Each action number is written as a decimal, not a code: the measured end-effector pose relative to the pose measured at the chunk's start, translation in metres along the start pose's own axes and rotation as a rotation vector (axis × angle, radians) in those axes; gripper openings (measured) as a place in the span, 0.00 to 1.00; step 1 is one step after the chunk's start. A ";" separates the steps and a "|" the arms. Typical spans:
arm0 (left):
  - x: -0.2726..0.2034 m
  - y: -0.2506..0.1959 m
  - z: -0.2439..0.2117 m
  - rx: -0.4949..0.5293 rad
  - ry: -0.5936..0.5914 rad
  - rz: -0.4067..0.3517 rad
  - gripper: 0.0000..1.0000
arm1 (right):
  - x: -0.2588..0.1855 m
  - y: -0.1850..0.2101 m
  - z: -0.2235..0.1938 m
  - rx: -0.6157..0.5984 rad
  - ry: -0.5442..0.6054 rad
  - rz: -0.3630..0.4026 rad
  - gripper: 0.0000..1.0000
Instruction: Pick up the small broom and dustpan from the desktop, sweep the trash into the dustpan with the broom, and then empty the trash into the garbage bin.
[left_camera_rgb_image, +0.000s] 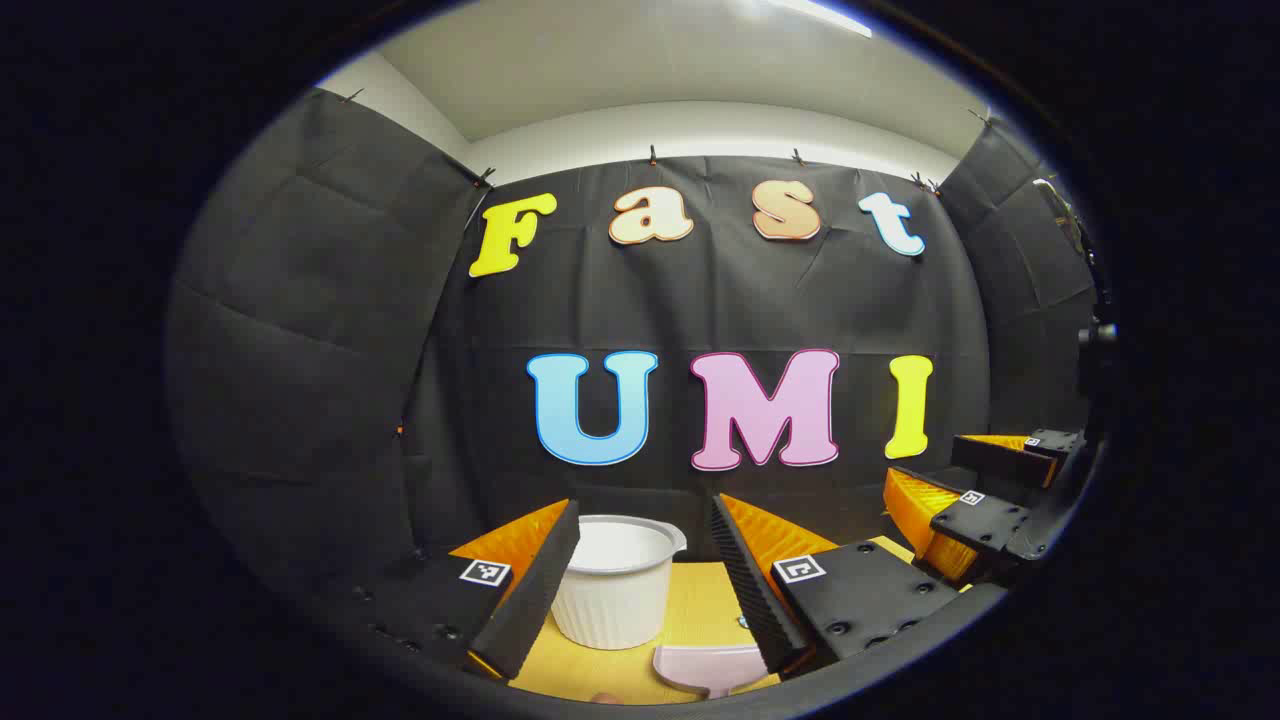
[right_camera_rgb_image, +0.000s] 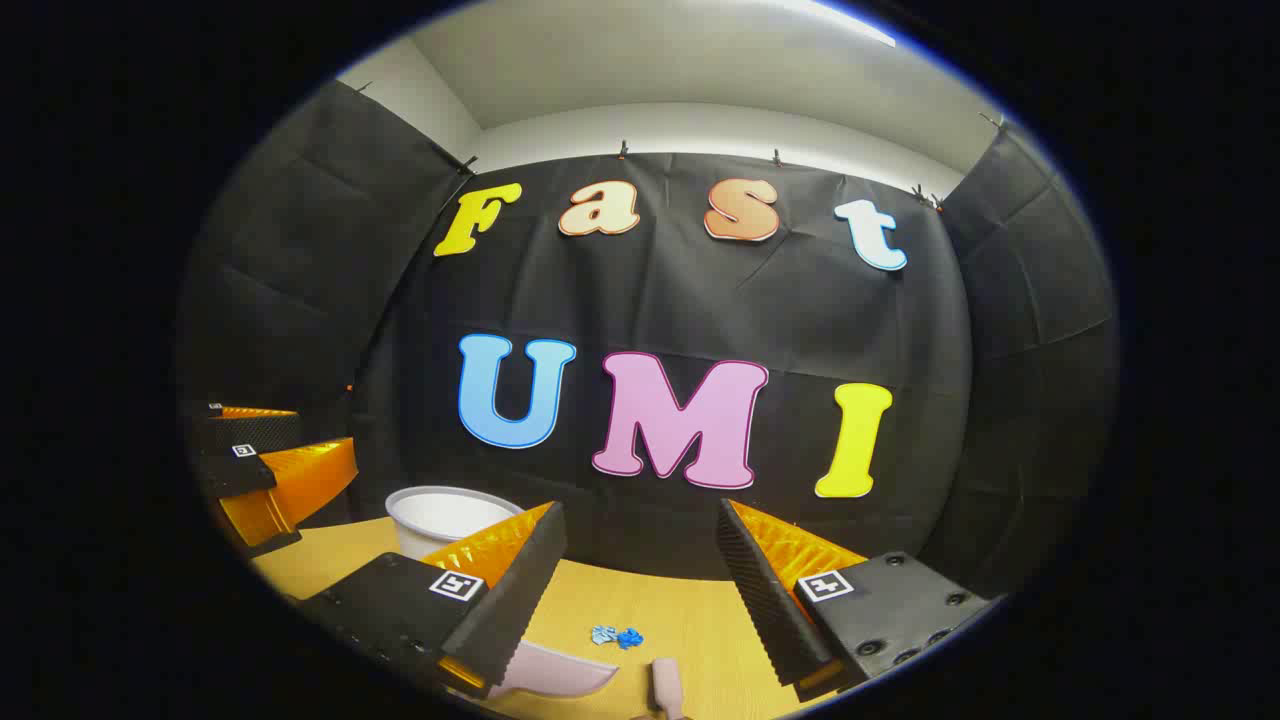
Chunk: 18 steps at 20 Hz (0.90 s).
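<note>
Two pink plastic pieces are sitting at the near edge of the table (right_camera_rgb_image: 690, 610), and that's basically the whole job waiting to start. In the right gripper view the dustpan (right_camera_rgb_image: 560, 672) is showing as a smooth, pale pink scoop with a curved lip, partly tucked behind the claw's near finger, and just beside it a short pink handle, which I'm guessing is the broom (right_camera_rgb_image: 665, 688), is poking up from the bottom. Too little of it is showing to say more.

Just beyond those, the trash (right_camera_rgb_image: 616, 636) is lying as a small crumpled blue clump on the bare wood-look tabletop, apart from both tools. Makes sense: it's sitting right in front of the pan's open side, so a short sweep should do it.

Farther back, the garbage bin (left_camera_rgb_image: 615, 590) is standing upright, a white ribbed tub with a rolled rim, looking empty from this angle. In the left gripper view it's sitting right between the fingers, with the dustpan nearer the camera.

Both claws are hanging above the table with jaws spread wide, gripping nothing. The right claw (right_camera_rgb_image: 640, 580) is framing the trash and tools; the left claw (left_camera_rgb_image: 645, 570) is lined up on the bin. The inner finger faces are ridged, probably for grip on slick plastic.
</note>
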<state>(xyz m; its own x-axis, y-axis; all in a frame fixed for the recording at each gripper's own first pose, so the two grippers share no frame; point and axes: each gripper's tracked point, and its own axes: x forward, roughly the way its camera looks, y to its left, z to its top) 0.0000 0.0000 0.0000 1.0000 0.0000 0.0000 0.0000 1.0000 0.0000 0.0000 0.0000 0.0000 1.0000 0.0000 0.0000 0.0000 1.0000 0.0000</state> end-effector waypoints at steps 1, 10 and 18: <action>0.001 -0.001 -0.001 -0.008 0.002 -0.004 0.78 | -0.001 -0.001 0.000 -0.003 0.002 -0.004 0.97; 0.011 -0.013 -0.003 -0.038 -0.005 -0.078 0.78 | -0.011 -0.016 -0.001 -0.014 0.008 -0.040 0.98; 0.018 -0.034 -0.011 -0.043 0.011 -0.141 0.77 | -0.017 -0.028 0.000 0.014 0.013 -0.055 0.98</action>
<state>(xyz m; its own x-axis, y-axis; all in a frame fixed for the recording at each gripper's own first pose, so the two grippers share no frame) 0.0183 -0.0342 -0.0106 0.9901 -0.1404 -0.0077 0.1399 0.9892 -0.0431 -0.0165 -0.0279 0.0004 0.9984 -0.0550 -0.0131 0.0552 0.9984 0.0132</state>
